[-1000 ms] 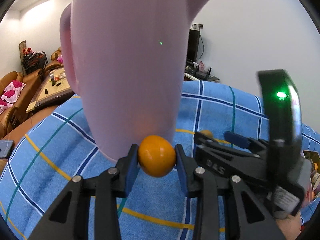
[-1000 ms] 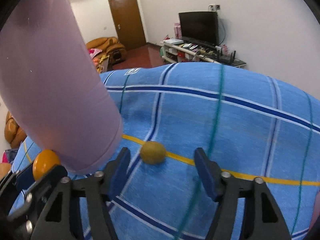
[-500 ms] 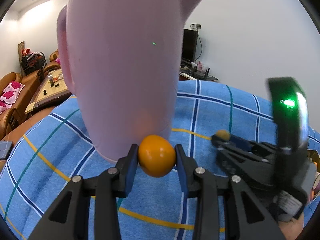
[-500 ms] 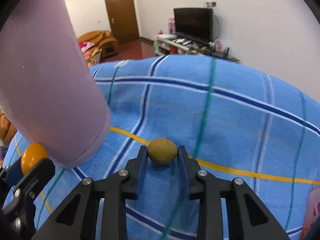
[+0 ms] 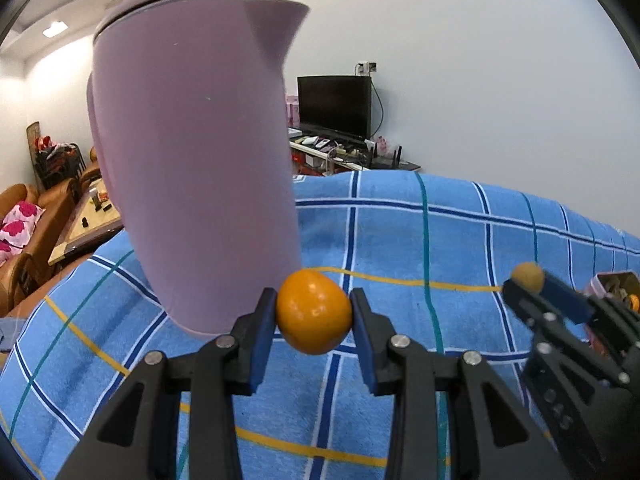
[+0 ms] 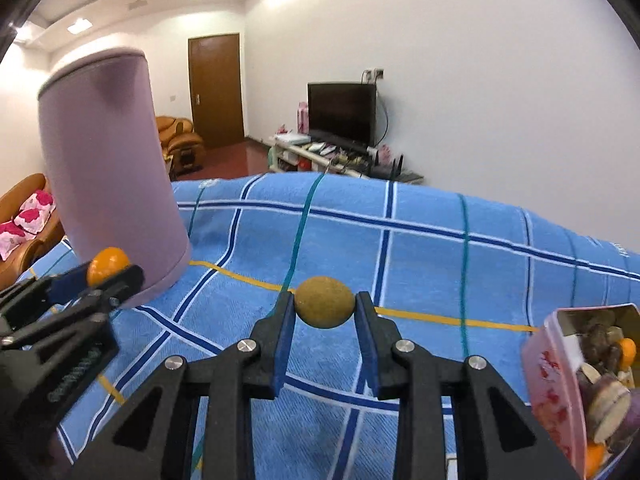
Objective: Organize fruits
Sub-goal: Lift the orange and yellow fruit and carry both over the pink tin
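An orange fruit (image 5: 313,311) is clamped in the jaws of the left gripper (image 5: 313,312) beside a lilac kettle (image 5: 192,168), while a brownish-yellow fruit (image 6: 325,302) is gripped by the right gripper (image 6: 325,304) above the blue checked cloth (image 6: 420,256), near a pink box (image 6: 554,380) of fruit.

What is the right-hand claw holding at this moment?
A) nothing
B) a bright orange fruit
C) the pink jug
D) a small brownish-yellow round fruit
D: the right gripper is shut on the brownish-yellow fruit, its blue pads pressing both sides; the orange fruit sits in the left gripper.
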### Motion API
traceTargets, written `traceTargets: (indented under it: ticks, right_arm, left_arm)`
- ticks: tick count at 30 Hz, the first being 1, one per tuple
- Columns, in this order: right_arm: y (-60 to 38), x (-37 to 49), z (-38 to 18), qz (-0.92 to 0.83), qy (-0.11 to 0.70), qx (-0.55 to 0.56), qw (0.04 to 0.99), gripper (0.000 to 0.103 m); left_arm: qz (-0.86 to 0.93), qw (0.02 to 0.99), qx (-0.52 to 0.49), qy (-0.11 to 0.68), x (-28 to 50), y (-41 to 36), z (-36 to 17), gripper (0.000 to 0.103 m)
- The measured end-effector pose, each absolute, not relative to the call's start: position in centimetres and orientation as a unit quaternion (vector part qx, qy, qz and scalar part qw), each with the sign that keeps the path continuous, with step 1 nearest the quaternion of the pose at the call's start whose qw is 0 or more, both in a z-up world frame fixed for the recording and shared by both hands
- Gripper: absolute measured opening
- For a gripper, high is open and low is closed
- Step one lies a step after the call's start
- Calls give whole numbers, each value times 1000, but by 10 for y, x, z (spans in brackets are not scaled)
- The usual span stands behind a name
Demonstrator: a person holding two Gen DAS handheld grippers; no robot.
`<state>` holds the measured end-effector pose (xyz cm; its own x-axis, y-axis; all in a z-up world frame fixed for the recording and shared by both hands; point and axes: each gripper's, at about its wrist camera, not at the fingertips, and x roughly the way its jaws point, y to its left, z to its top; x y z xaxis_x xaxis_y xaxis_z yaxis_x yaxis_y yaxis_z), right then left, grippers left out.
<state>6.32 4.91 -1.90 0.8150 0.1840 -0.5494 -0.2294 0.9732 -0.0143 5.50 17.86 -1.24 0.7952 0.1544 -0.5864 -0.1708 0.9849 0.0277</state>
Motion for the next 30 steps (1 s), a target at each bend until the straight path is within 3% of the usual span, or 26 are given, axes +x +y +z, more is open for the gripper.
traceTargets:
  ticks: [14,30]
  right_arm:
    - [36,27,-10,100,221,-41,969,32]
    - [35,11,-8,106,209,-50,971,32]
  left_arm:
    - [90,955,4,284,47,163,-13,38]
    - [95,957,-12,274,35,164,-12,38]
